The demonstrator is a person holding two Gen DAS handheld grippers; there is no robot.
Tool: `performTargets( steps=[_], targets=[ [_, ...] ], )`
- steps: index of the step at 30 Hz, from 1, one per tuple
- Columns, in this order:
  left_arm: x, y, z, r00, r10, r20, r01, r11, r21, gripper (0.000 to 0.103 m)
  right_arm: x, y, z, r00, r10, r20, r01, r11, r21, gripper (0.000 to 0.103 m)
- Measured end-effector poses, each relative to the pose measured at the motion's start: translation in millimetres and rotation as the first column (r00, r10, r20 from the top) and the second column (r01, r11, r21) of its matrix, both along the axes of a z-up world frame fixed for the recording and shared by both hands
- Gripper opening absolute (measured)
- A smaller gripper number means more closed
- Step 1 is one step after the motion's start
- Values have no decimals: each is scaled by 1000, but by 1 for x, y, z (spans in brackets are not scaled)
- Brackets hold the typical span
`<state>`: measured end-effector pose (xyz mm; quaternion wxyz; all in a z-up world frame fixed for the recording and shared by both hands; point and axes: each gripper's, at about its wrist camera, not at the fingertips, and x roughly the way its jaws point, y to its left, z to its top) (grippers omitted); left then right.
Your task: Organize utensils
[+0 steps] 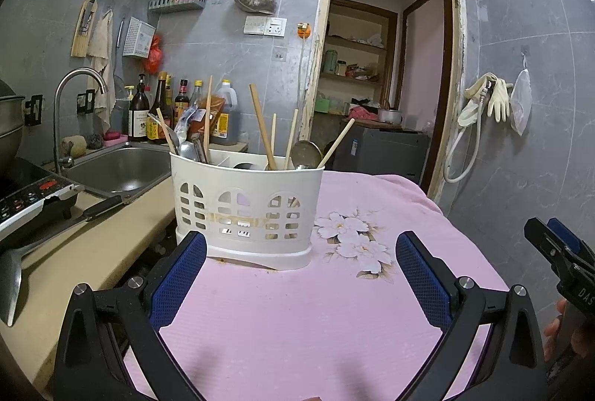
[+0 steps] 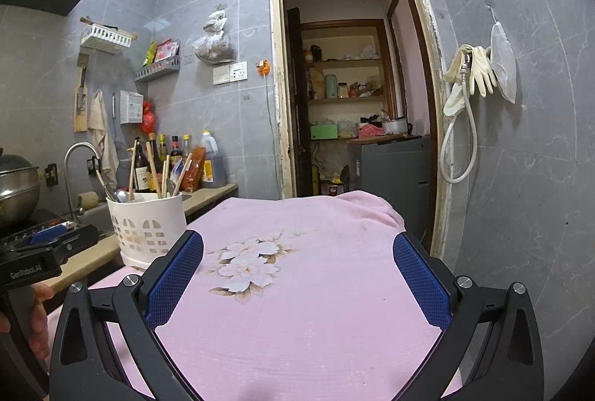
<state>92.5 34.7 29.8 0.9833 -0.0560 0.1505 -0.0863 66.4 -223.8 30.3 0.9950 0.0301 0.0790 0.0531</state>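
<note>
A: Small grey-tiled kitchen, and a bench under a pink cloth [image 1: 297, 326] printed with white flowers. What are the tongs doing?

B: Both pairs are spread wide and hold nothing. The left tongs [image 1: 301, 267] hover low over the cloth, pointed straight at the white slotted utensil holder [image 1: 245, 211], which stands just ahead of them near the bench's left edge. The right tongs [image 2: 297, 270] hang over the flower print with the holder off to their left.

A: And what's in the holder?

B: Wooden chopsticks [image 1: 263, 125] leaning at loose angles, a metal ladle [image 1: 305, 153] with its bowl up, and a spoon [image 1: 187, 151] at the left end. More may lie lower down, but the wall hides it.

A: How would they handle?

B: The chopsticks look light, stiff and thin, so I'd pinch one on the upper shaft where it stands clear of its neighbours. The metal pieces are probably slicker and heavier, best taken at the neck. The plastic holder seems light and could slide or tip if a stick drags.

A: Beyond it?

B: A steel sink [image 1: 119, 170], sauce bottles [image 1: 163, 107] and an open doorway [image 1: 386, 66].
</note>
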Motion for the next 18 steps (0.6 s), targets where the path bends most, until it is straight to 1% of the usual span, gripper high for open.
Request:
performTargets(
  steps=[18],
  targets=[
    [0, -1, -1, 1000, -3, -6, 3, 1000, 4, 100, 2, 1, -3, 1000, 5, -15, -5, 1000, -1, 103]
  ],
)
